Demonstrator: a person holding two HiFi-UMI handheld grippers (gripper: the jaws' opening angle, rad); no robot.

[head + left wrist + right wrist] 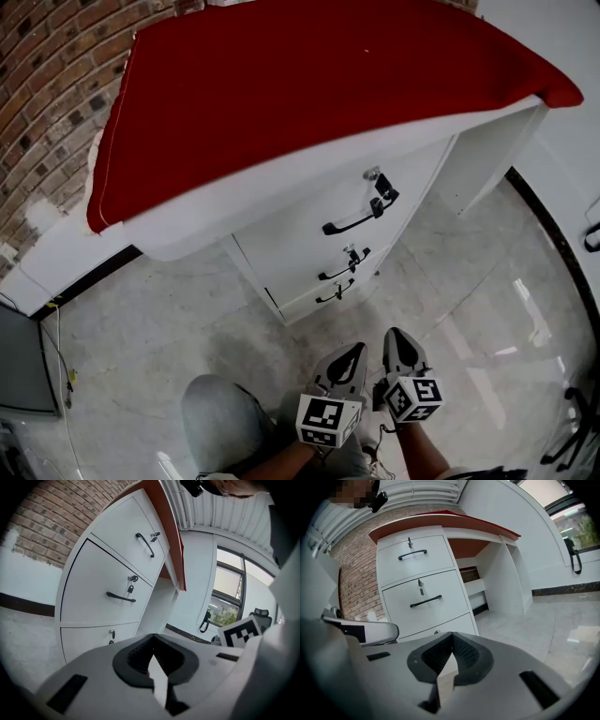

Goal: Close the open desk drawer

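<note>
While the left tongs (355, 351) and right tongs (394, 336) hover side by side, each pressed together on nothing, the desk drawers (323, 214) ahead, beneath the red surface (309, 84), all sit flush.

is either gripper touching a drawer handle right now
No, the left gripper and right gripper are held apart from the desk, with bare floor between them and the drawer handles.

The head camera looks steeply down over the red-topped desk (309, 84), with its drawer fronts (347, 225) at twelve o'clock. Both gripper views sit low near the floor (150, 328) (set back from the desk). They tilt up at those same drawer fronts, at ten o'clock in the left and eleven in the right.
</note>
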